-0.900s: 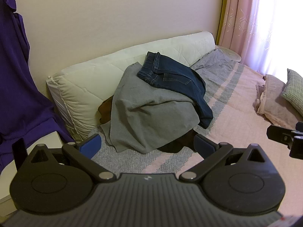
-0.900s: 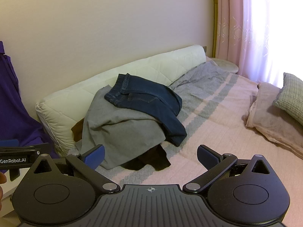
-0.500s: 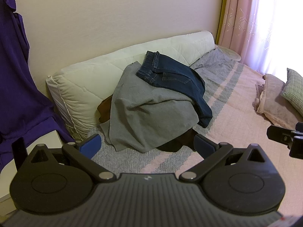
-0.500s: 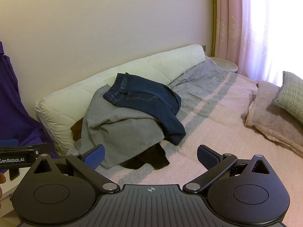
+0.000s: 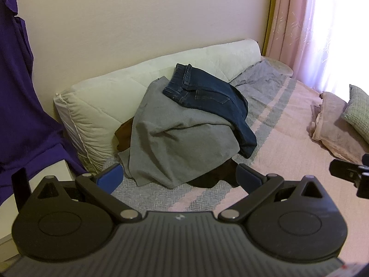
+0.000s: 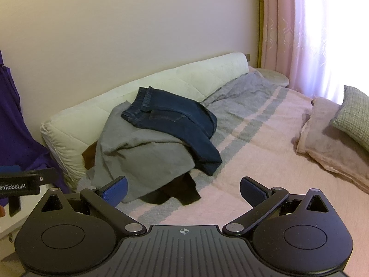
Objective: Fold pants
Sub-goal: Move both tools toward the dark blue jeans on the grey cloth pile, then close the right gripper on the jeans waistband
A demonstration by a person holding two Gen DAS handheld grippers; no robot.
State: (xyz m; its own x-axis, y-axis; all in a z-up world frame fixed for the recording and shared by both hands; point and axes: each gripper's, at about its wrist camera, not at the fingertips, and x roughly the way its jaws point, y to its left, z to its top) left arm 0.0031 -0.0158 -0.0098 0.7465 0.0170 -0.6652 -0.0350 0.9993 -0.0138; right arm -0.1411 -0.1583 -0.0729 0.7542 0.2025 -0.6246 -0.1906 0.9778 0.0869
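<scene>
Left hand-held gripper (image 5: 178,177) spread wide, blue pads (image 5: 109,177) far apart, nothing between them, touching nothing. Held above the near part of the bed (image 5: 288,127), aimed at the clothes heap. Right hand-held gripper (image 6: 183,190) likewise gaping wide, blue pads (image 6: 250,190) well apart, empty, clear of all cloth. Seen also at the right edge of the left wrist view as a black tip (image 5: 350,175); left unit seen at the left edge of the right wrist view (image 6: 23,184).

Dark blue denim pants (image 5: 212,99) crumpled on top of the heap, waistband toward the cream bolster (image 5: 103,101), one leg hanging down the heap's right side onto the striped pink-and-grey bedcover. Beneath them a grey garment (image 5: 175,143) draped over the heap, and under that a dark brown garment (image 5: 207,177) poking out at the front and at the left. Heap resting against the bolster along the wall.

Further right on the bed, a folded pink blanket (image 6: 327,143) with a green checked cushion (image 6: 352,115) partly on it. Purple cloth (image 5: 20,92) hanging at far left. Pink curtains (image 6: 311,30) at the window.
</scene>
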